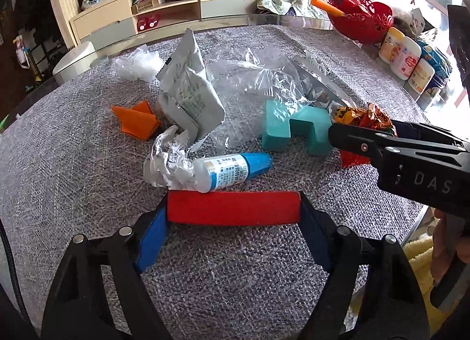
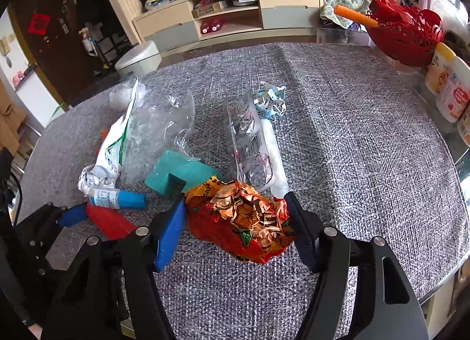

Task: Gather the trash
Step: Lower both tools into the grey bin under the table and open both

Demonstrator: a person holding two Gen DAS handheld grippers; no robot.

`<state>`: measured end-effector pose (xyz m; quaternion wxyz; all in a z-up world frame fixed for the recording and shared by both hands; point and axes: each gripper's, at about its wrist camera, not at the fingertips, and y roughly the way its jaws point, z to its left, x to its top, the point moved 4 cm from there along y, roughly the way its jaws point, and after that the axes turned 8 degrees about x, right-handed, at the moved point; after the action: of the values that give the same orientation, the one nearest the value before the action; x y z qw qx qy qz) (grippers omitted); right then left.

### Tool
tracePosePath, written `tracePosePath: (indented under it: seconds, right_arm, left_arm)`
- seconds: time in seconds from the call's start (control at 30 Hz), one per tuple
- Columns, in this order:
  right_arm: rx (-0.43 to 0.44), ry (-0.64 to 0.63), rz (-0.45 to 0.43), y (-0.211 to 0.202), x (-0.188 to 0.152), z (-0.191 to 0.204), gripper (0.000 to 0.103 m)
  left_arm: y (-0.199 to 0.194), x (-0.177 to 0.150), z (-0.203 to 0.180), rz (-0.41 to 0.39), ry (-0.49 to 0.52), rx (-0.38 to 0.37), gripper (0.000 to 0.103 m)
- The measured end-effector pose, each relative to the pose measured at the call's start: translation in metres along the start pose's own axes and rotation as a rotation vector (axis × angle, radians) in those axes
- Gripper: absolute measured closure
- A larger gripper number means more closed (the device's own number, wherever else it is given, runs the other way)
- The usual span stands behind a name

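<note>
Two grippers are each bracketing a piece near the table's [image 1: 73, 169] front edge: the left gripper [image 1: 233, 213] pinching the red cylindrical block [image 1: 233, 207] endwise along its crosswise long axis, the right gripper [image 2: 235, 222] closing around the crumpled orange-red foil wrapper [image 2: 241, 219].

- Snack wrapper [image 2: 243, 216]: crumpled, orange and red print, on the grey woven surface [image 2: 352, 134], between gripper pads.
- Red block [image 1: 233, 207]: lying flat crosswise, ends against gripper pads.
- Small bottle [image 1: 232, 172]: white, blue cap, on its side.
- Crumpled paper [image 1: 167, 163]: touching the bottle's base.
- Clear plastic bag [image 1: 249, 75]: crumpled.
</note>
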<state>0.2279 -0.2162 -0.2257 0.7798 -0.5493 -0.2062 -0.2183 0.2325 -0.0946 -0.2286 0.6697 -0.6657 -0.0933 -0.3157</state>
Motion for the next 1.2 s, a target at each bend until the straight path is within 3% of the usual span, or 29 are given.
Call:
tracePosePath:
  seconds: [0.3, 0.7, 0.9, 1.2]
  right_arm:
    - [0.016, -0.034, -0.007, -0.023, -0.018, 0.015, 0.037]
    - [0.052, -0.079, -0.031, -0.091, -0.069, 0.048, 0.037]
    - [0.097, -0.075, 0.051, -0.091, -0.117, 0.056, 0.037]
    - [0.111, -0.054, 0.186, -0.051, -0.174, 0.057, 0.037]
  left_arm:
    - [-0.025, -0.027, 0.008, 0.018, -0.058, -0.037, 0.027]
    - [-0.114, -0.100, 0.014, -0.022, -0.116, -0.026, 0.027]
    - [-0.125, -0.144, 0.008, 0.019, -0.136, -0.034, 0.026]
    - [-0.097, -0.201, -0.004, 0.134, -0.192, -0.079, 0.026]
